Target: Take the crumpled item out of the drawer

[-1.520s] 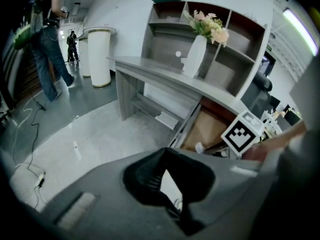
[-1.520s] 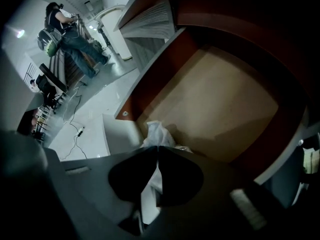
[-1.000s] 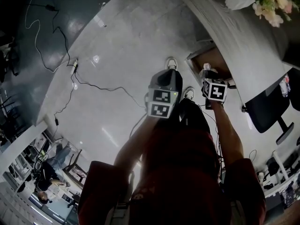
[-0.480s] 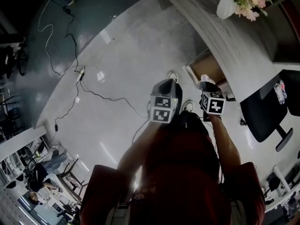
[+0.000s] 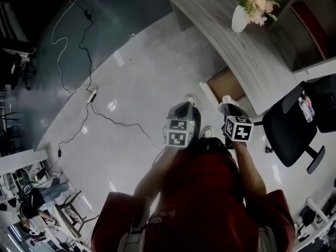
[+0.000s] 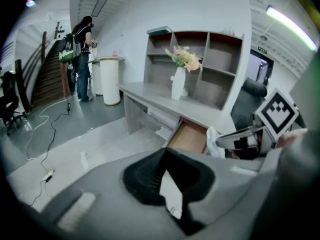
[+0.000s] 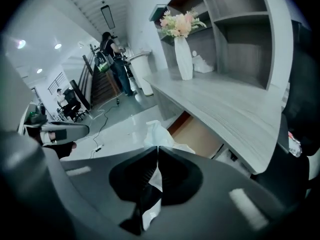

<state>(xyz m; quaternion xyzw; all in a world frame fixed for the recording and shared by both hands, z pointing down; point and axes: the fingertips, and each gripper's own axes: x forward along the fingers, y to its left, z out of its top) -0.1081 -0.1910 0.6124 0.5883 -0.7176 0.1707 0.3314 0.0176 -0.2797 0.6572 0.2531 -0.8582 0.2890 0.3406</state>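
My right gripper is shut on a white crumpled item, which sticks out beyond the jaw tips. In the head view this item is held in the air, out of and in front of the open wooden drawer under the grey desk. The left gripper hovers beside it with its jaws shut and nothing between them. The left gripper view also shows the drawer and the crumpled item to the right.
A white vase of flowers stands on the desk, with open shelving behind it. A black office chair is at the right. Cables and a power strip lie on the glossy floor. A person stands far off by the stairs.
Both grippers have drawn back from the drawer, the right one keeping the crumpled item. More of the desk and drawer now shows ahead of them.
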